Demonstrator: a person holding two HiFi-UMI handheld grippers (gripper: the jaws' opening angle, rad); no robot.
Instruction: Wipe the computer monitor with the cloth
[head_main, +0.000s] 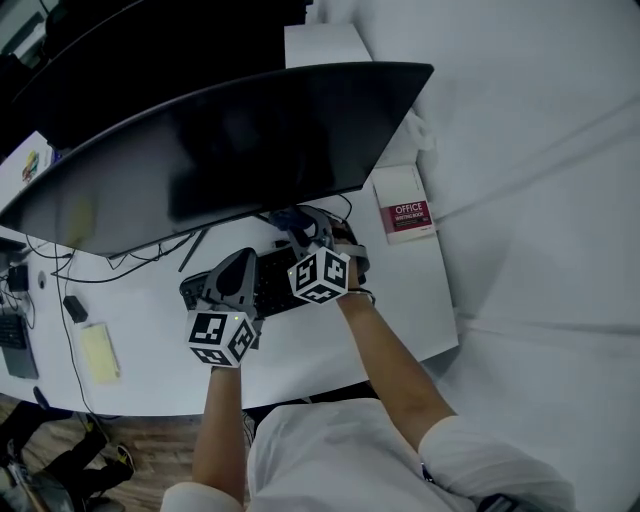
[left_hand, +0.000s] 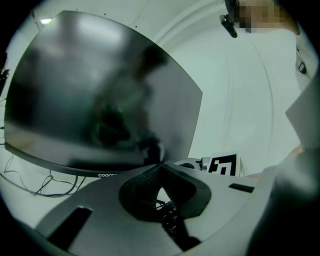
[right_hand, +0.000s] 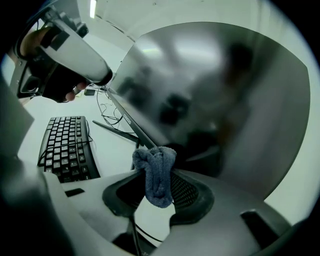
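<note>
The right claw (right_hand: 159, 161) pinches a bunched blue-grey cloth (right_hand: 156, 176), its end towards the dark monitor (right_hand: 215, 100) at twelve o'clock, likely ready to wipe. The left claw (left_hand: 160, 169) sits closed on nothing. At two o'clock on the worktop (head_main: 330, 355), a box (head_main: 405, 207) reads "OFFICE".

Office: white desk (head_main: 330, 352) w/ monitor (head_main: 230, 150), keyboard (right_hand: 65, 145), cables (head_main: 92, 272).

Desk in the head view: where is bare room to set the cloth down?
Two bare patches of desk: the front strip between the yellow notepad and the left arm, and the corner below the book, right of the keyboard. Under the monitor it is crowded with cables.
</note>
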